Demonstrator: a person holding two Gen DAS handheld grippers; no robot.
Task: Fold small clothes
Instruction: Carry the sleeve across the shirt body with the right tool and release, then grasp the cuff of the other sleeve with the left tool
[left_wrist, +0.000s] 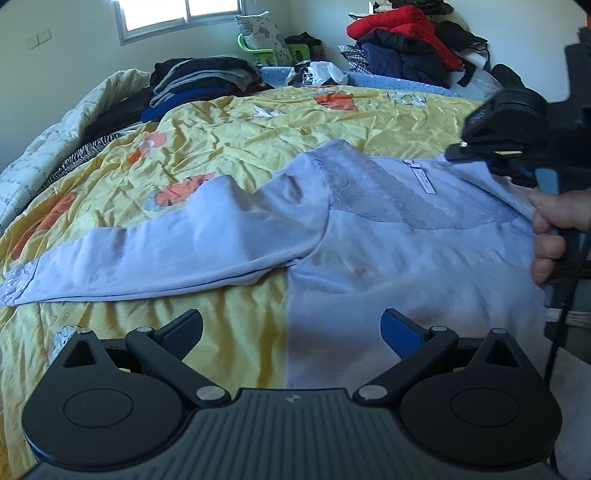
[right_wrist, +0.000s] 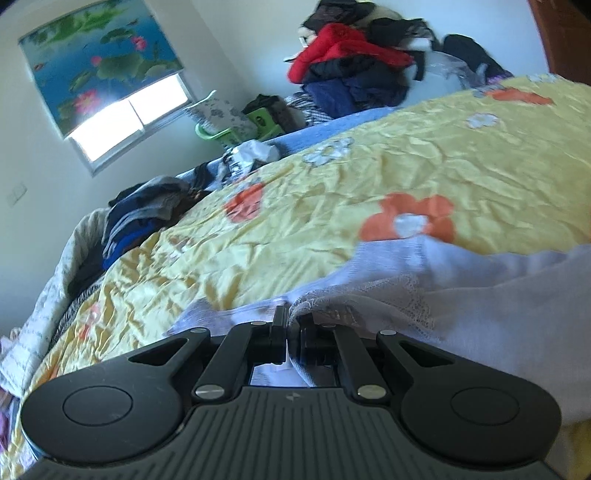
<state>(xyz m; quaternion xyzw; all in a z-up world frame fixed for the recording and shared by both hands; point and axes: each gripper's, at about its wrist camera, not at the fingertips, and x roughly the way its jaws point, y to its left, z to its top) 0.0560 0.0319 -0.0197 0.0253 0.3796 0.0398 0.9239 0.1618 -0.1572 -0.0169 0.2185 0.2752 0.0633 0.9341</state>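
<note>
Right wrist: right gripper (right_wrist: 287, 325) fingers pinch lace-trimmed lavender top (right_wrist: 461, 295); left gripper (left_wrist: 291, 328) spread.

Matt lilac cloth top (left_wrist: 388, 258), lace-trimmed – glossy, crinkled yellow quilt (left_wrist: 229, 147)

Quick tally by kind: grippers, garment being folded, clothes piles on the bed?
Grippers: 2, left gripper open, right gripper shut on the fabric
Lavender long-sleeved top: 1, spread on the yellow floral bedspread
Clothes piles: 2, dark folded stack, red-topped heap
Total: 5
</note>
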